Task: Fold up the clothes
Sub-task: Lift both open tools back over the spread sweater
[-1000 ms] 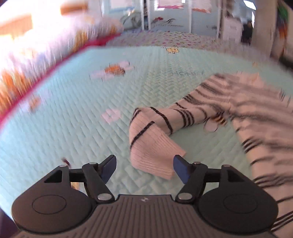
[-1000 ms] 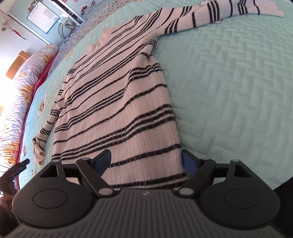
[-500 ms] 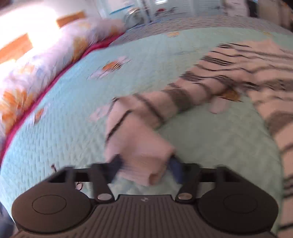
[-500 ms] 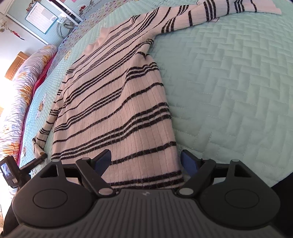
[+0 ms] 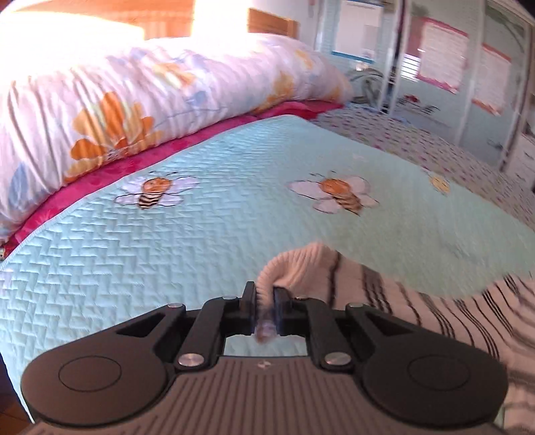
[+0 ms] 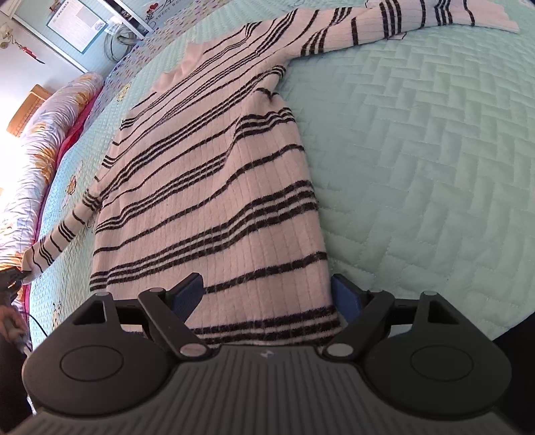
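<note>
A white knit sweater with black stripes (image 6: 207, 187) lies flat on the mint quilted bedspread (image 6: 418, 150), one sleeve stretched to the far right (image 6: 434, 20). My left gripper (image 5: 265, 296) is shut on the cuff of the other sleeve (image 5: 297, 267) and holds it pulled out straight to the left (image 6: 50, 247). My right gripper (image 6: 267, 294) is open, its blue pads either side of the sweater's hem (image 6: 267, 331), just above it.
A rolled floral duvet (image 5: 133, 87) and a red blanket edge (image 5: 100, 170) run along the far side of the bed. Bee patches (image 5: 337, 194) mark the bedspread. Glass doors and furniture stand beyond the bed (image 5: 434, 67).
My left gripper closed on the sleeve cuff and pulled it outward, straightening the sleeve away from the body. My right gripper stayed open over the hem.
</note>
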Motion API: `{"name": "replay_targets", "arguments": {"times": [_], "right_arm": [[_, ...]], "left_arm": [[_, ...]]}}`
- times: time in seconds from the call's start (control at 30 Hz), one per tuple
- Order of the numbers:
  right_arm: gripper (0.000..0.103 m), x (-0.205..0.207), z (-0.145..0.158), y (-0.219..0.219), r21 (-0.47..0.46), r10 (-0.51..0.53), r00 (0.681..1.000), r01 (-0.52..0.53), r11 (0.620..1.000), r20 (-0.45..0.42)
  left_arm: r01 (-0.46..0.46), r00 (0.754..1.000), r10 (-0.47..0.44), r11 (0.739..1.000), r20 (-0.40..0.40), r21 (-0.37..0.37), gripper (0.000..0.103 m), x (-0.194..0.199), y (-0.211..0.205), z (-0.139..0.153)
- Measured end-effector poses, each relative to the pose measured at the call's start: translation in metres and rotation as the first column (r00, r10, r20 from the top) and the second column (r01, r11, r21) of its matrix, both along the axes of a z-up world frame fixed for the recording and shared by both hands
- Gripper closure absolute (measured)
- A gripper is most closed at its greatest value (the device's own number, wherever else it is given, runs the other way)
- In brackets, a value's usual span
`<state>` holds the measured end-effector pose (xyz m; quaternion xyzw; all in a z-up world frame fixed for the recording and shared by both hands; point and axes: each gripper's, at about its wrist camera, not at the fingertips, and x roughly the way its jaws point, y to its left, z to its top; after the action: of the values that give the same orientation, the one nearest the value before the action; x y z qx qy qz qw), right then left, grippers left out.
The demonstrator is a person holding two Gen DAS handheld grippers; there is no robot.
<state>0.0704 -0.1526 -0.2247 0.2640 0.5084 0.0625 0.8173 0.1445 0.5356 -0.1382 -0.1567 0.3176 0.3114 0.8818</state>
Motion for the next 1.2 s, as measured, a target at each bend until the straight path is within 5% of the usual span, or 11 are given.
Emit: {"name": "replay_targets", "arguments": {"times": [0.1,0.33,0.77,1.2], "right_arm": [[0.02,0.0,0.004,-0.002,-0.003,-0.014,1.0,0.014,1.0,0.011],[0.02,0.0,0.005,0.004,-0.01,-0.003,1.0,0.003,1.0,0.013],[0.02,-0.009,0.018,0.007,0.003,0.009,0.999,-0.009,1.0,0.048],[0.02,-0.024,0.027,-0.002,0.056,-0.001,0.996,-0.004,0.998,0.091]], "left_arm": [[-0.044,0.997,0.041,0.997,-0.061,-0.057,0.076,-0.006,0.014,-0.009],[0.18,0.982,-0.177,0.983,-0.065,0.034,0.044,-0.038,-0.076,-0.009],[0.421,0.907,-0.418,0.898,-0.05,0.129,0.031,-0.038,-0.25,0.051],[0.508,0.861,-0.503,0.847,-0.071,0.16,0.027,-0.051,-0.326,0.069]]}}
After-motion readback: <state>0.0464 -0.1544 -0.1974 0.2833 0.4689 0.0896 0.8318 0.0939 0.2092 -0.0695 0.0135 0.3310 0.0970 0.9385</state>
